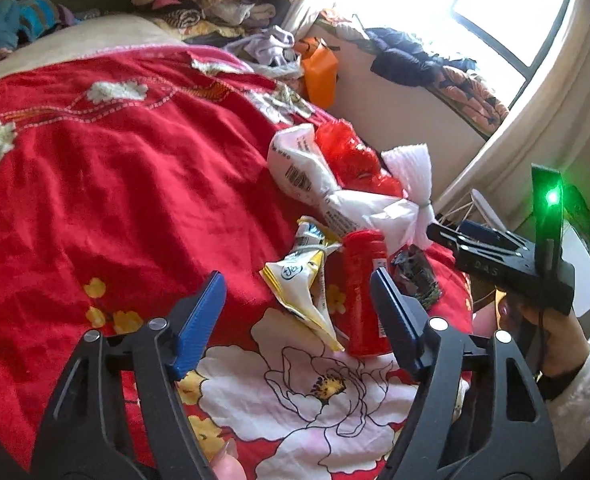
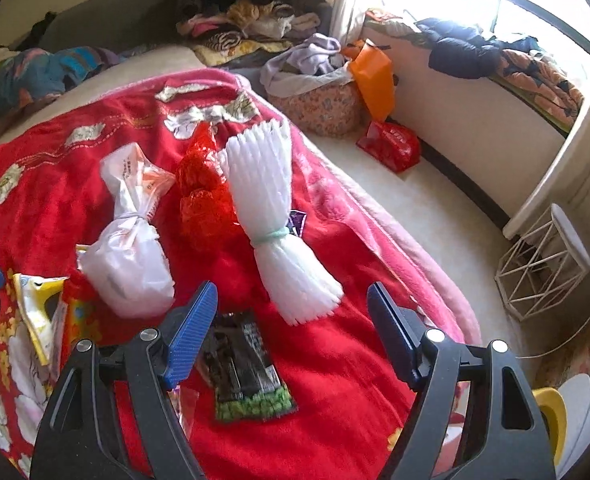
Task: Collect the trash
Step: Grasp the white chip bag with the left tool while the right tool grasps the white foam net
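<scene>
The bed [image 2: 327, 344], under a red flowered blanket [image 1: 115, 168], carries all the trash in one cluster: a white bag [image 2: 129, 256], a white foam bundle [image 2: 275, 208], red netting [image 2: 203, 196], a red tube [image 1: 363, 296], a yellow wrapper [image 1: 303, 284] and a dark wrapper [image 2: 243, 364]. Both claws stand apart, holding nothing. The right claw [image 2: 293, 328] is nearer the dark wrapper — just ahead, below its left finger, long axis running away from it. The left claw [image 1: 297, 316] faces the yellow wrapper and tube.

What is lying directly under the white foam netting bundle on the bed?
The white foam netting bundle lies on the red blanket. A purple wrapper pokes out from beneath it; the rest is covered.
</scene>
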